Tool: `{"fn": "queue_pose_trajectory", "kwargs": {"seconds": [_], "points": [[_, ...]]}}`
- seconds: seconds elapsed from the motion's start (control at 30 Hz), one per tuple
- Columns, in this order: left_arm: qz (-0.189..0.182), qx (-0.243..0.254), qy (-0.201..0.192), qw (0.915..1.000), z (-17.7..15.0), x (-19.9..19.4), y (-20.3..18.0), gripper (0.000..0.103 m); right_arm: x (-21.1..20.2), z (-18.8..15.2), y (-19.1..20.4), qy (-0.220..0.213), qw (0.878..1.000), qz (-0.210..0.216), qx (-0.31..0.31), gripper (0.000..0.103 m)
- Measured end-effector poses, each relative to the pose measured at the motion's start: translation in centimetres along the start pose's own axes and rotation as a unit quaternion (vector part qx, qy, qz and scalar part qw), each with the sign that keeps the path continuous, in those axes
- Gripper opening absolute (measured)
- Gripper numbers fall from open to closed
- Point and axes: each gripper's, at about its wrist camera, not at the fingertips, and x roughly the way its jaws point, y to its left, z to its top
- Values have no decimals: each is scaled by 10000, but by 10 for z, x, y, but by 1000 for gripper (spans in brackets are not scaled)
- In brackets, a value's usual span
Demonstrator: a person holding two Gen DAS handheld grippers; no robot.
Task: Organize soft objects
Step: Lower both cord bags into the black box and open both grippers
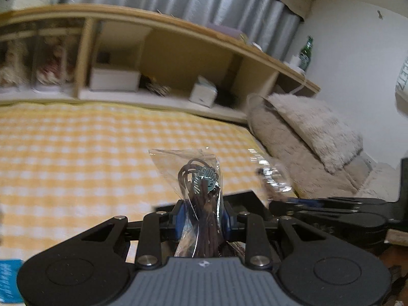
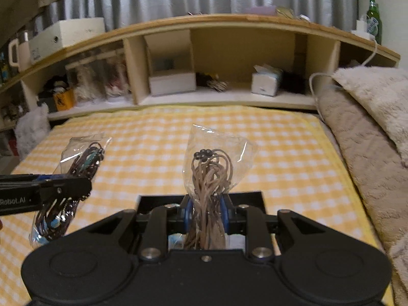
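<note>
Right between my left gripper's [image 1: 202,219] blue pads sits a clear bag of dark brown cords [image 1: 201,191] with a little teal leaf charm inside, and the jaws are clamped tight on it, so that one's held up off the yellow checked bedspread [image 1: 76,153]. Same deal on my right gripper [image 2: 205,213]: it's clenched on a second clear bag, this one full of lighter tan cords [image 2: 211,178] with a cluster of dark beads at the top end, poking up and forward past the fingertips. From the right wrist view the left tool and its bag hang off to the left side, a bit ahead, well apart from the tan bag. Past both tools the bedspread runs up to a wooden headboard shelf [image 2: 229,23] with white boxes in its cubbies. Off to the right of the tools there's a fluffy beige blanket [image 2: 364,137] piled along the bed edge, and a green bottle [image 2: 374,17] stands on the shelf top.
</note>
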Motion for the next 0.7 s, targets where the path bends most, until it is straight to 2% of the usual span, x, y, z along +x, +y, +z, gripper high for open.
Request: {"fn": "queue_pose_trajectory", "kwargs": {"seconds": [0.27, 0.33, 0.37, 0.4, 0.47, 0.53, 0.7], "points": [[-141, -213, 311, 9992, -22, 45, -20, 30, 41, -24, -14, 757, 9960, 145, -457, 24], [-121, -248, 334, 9991, -25, 51, -19, 30, 50, -28, -13, 914, 9940, 62, -603, 26], [-113, -288, 327, 9990, -26, 54, -17, 30, 52, -30, -13, 961, 9932, -58, -651, 32], [-113, -320, 318, 9989, -26, 56, -16, 30, 52, -30, -12, 985, 9926, -178, -690, 40], [-99, -374, 337, 9987, -27, 60, -12, 30, 49, -29, -15, 968, 9928, -335, -614, 46], [-113, -445, 366, 9983, -28, 65, -11, 30, 41, -25, -24, 852, 9956, -231, -298, 46], [-227, -493, 427, 9976, -30, 79, -18, 30, 22, -19, -41, 639, 9972, -280, 270, 46]]}}
